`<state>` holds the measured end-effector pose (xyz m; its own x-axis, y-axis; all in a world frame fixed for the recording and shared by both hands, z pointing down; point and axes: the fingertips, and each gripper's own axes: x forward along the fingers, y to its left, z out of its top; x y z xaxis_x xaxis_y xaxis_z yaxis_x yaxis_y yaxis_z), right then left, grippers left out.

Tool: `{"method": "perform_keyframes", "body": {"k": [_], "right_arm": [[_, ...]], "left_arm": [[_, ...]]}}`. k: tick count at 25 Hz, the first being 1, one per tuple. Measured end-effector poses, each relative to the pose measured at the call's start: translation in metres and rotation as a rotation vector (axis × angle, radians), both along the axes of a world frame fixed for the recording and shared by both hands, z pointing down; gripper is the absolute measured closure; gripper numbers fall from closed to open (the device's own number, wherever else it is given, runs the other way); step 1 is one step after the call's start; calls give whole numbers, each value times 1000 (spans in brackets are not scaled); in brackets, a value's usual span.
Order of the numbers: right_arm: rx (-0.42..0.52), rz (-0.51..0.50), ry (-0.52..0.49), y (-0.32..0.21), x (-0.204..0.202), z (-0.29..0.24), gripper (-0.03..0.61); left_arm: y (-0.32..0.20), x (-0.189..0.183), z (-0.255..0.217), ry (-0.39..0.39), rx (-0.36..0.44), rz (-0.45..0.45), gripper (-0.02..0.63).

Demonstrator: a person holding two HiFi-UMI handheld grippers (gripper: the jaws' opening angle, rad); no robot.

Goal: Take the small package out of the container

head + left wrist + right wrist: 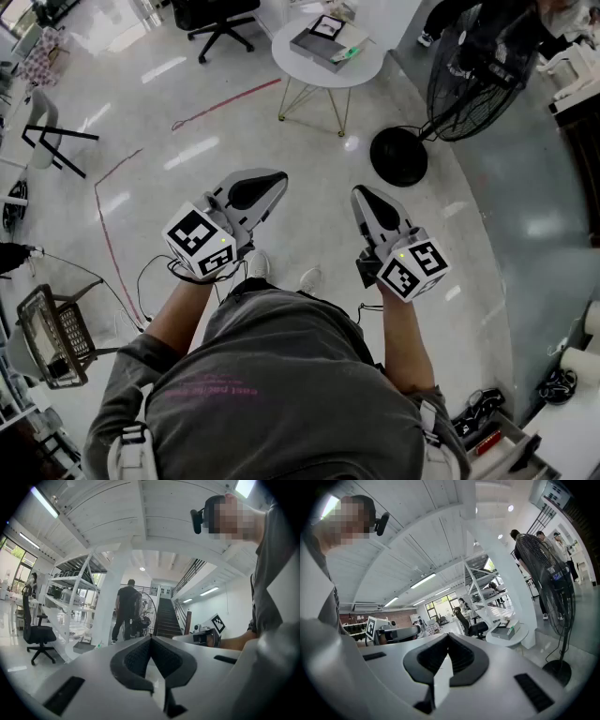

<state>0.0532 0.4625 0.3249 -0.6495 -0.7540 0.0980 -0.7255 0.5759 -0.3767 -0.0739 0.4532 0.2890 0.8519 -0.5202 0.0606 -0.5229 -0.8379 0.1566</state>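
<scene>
The container (pixel 320 43) is a flat grey box on the one round white table (pixel 375 66), well ahead of you across the floor (pixel 187 122). From here the small package can't be told apart from the rest of the box (something black-and-white lies on top and a green bit shows at its near edge). The right gripper view shows the same single box at the table's edge (pixel 506 632).

Both your forearms are bare, bent at the elbow and pushed forward from your waist, over the floor and well short of the table. The left tool (pixel 272 180) angles forward and a little to your right. The right tool (pixel 361 193) angles forward and a little to your left, so the two tips lean toward each other but stay apart.

There are two tools, one in each hand. In its own view the left tool (pixel 151 639) has its pads pressed together with nothing between them. The right tool (pixel 447 637) is likewise closed and empty.

One standing fan (pixel 473 80) is just beside the table on your right. One office chair (pixel 220 19) stands beyond the table to your left. Your two shoes (pixel 258 265) show below the tools.
</scene>
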Motion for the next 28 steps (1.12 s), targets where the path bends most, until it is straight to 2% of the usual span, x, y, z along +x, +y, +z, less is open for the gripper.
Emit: {"method": "perform_keyframes", "body": {"k": [10,20,28], "right_arm": [[-4,-20,-29,1,24,1,558],[-6,-28,-44,-3,67,4,558],[-13,0,-92,-20,96,7,558]], "left_arm": [[4,27,2,-4,-38,-44,607],[-4,56,6,-9,-33,-90,607],[-21,70,12,-16,-26,-98,607]]}}
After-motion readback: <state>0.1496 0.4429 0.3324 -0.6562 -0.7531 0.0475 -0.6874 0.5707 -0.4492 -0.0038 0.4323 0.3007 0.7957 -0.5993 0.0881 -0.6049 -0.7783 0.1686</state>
